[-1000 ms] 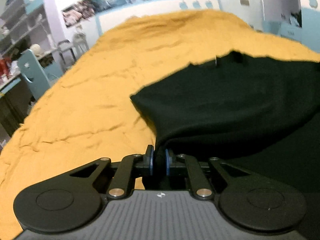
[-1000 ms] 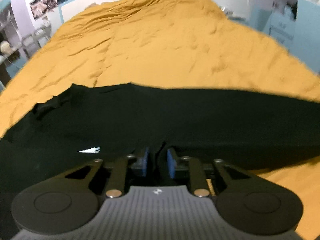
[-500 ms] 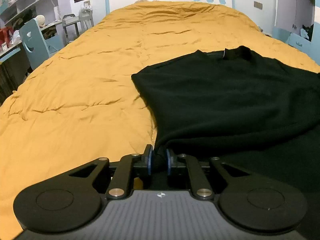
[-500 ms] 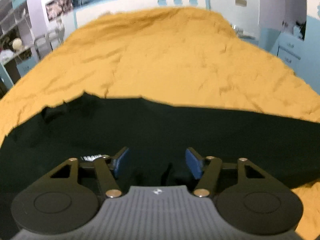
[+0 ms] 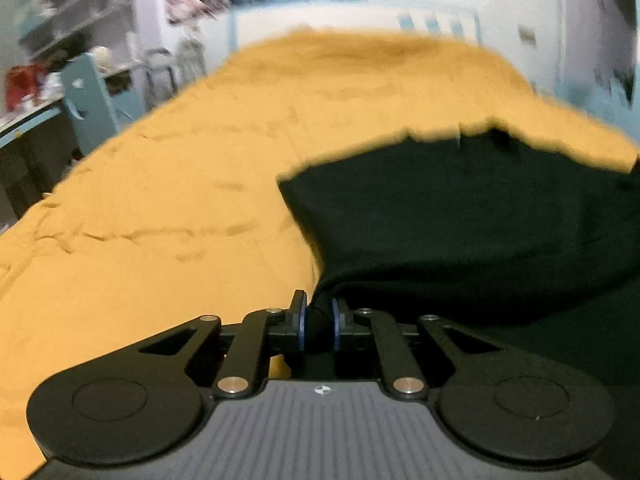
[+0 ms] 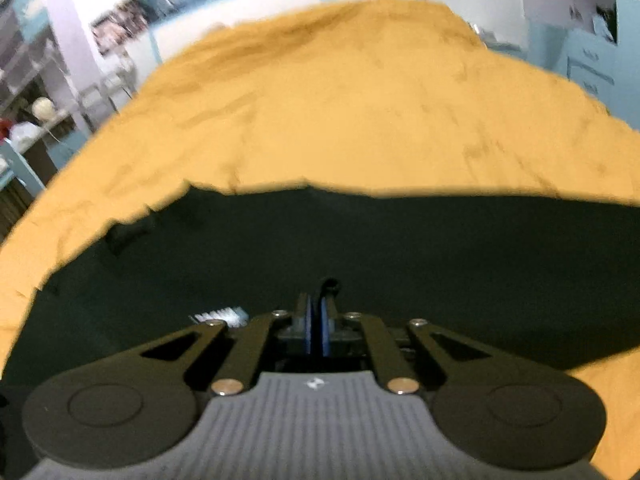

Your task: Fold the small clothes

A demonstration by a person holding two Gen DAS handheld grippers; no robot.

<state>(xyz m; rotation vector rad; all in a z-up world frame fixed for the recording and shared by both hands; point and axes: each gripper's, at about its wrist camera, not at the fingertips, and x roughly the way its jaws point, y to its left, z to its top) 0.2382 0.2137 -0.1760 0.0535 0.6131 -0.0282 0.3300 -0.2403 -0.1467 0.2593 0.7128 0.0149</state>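
Note:
A black shirt (image 5: 460, 216) lies spread on the orange bedspread (image 5: 180, 208), its collar at the far edge. My left gripper (image 5: 316, 320) is shut on the shirt's near left edge, with black cloth bunched between the blue pads. In the right wrist view the shirt (image 6: 380, 248) fills the middle, lying on the bedspread (image 6: 340, 112). My right gripper (image 6: 316, 320) is shut, with a small fold of the black cloth pinched at its tips. A white label (image 6: 218, 315) shows on the cloth just left of it.
A blue-and-white headboard (image 5: 320, 16) stands at the far end of the bed. A blue chair (image 5: 92, 100) and a cluttered desk with shelves (image 5: 28, 80) stand to the left. A pale blue cabinet (image 6: 592, 60) stands to the right.
My right gripper opened half a second ago and has shut again on the shirt. Both views are blurred from motion. My left gripper has kept its hold on the shirt's edge.

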